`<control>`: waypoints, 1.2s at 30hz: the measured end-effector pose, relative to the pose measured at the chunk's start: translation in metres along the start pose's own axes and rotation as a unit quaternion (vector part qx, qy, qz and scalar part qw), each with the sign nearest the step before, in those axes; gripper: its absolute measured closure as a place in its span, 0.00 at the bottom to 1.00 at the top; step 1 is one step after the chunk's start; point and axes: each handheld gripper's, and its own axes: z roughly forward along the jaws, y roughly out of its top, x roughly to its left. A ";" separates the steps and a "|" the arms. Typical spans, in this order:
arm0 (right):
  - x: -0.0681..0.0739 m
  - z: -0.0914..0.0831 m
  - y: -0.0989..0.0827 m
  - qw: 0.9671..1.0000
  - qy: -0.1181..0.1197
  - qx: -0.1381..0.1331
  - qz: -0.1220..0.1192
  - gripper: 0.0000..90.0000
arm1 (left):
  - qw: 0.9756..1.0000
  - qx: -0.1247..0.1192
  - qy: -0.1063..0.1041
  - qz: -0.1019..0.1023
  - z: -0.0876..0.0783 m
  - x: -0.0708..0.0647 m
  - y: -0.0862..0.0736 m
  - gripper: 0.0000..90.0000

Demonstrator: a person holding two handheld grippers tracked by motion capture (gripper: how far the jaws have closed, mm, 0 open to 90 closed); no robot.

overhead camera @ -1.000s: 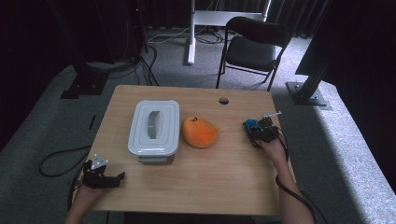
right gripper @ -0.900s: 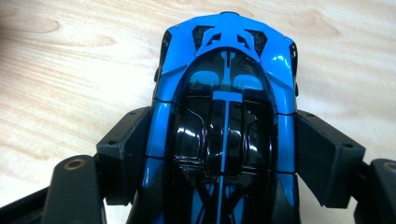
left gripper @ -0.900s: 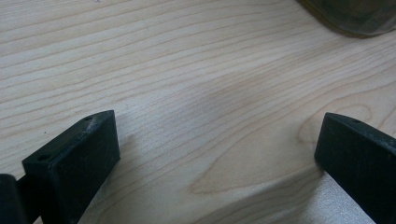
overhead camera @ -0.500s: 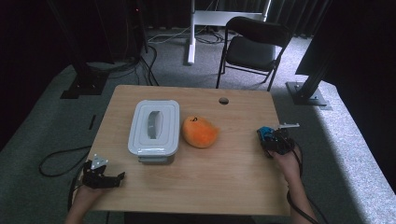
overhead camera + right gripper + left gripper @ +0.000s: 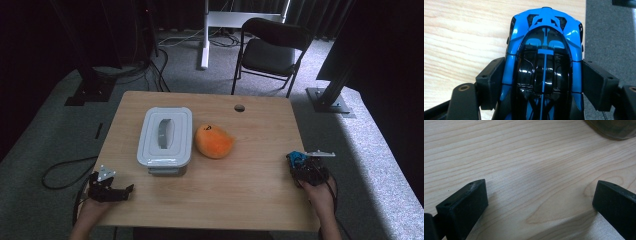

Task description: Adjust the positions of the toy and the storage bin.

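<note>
The right claw (image 5: 301, 165) sits at the right edge of the high view, low in the frame, and is clamped on a blue and black toy car (image 5: 544, 62); in the right gripper view its two black jaws press against the car's flanks, with the wooden worktop (image 5: 461, 37) to the left and grey floor to the right. The left claw (image 5: 122, 191) rests at the lower left of the high view, its jaws spread wide with bare wood between them. Near the middle of the worktop stand a lidded grey container (image 5: 165, 136) and, just beside it to the right, an orange plush toy (image 5: 214, 141).
</note>
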 end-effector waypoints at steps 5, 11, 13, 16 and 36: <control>-0.006 0.000 -0.013 1.000 0.003 0.005 0.019 0.28 | 1.000 0.000 0.000 0.000 0.000 0.000 0.000 0.00; -0.007 0.005 -0.023 1.000 -0.003 0.013 0.020 0.28 | 1.000 0.000 0.000 0.000 0.000 0.000 0.000 0.00; -0.007 0.008 -0.025 1.000 -0.006 0.015 0.018 0.28 | 1.000 0.000 0.000 0.000 0.000 0.000 0.000 0.00; -0.008 0.012 -0.028 1.000 -0.007 0.015 0.016 0.28 | 1.000 0.000 0.001 -0.002 0.000 0.000 0.000 0.00; -0.012 -0.005 -0.021 0.999 0.024 -0.017 0.022 0.23 | 1.000 0.000 0.001 -0.002 0.000 0.000 0.000 0.00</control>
